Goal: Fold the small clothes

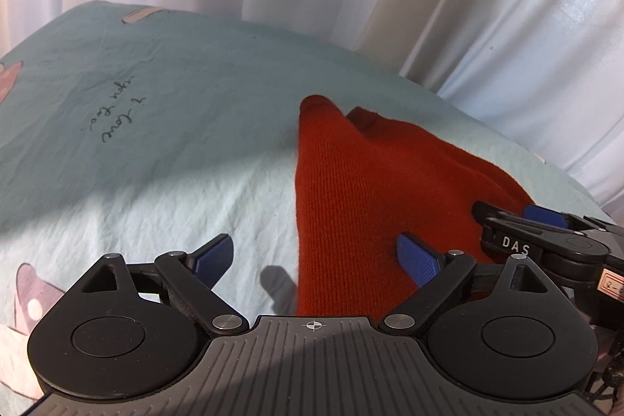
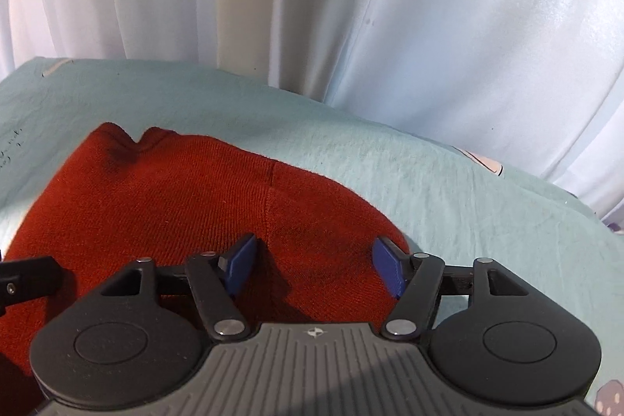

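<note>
A red knit garment (image 2: pixel 163 213) lies flat on the bed (image 2: pixel 448 190), running near to far. The right gripper (image 2: pixel 314 264) hovers released over its right edge; the left gripper (image 1: pixel 316 260), jaws spread, straddles its left edge.

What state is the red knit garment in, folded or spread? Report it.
Folded, seemingly: the red knit garment lies on the bedsheet with an overlapping layer edge visible. Both grippers open.

Bright daylight through the white curtains (image 2: pixel 468 6), glare on their folds. Sunlit near patch of bedsheet (image 1: pixel 136 190), shaded beyond; crisp finger shadows. Sharp focus centrally, strong fisheye bending, dark vignetted corners.
</note>
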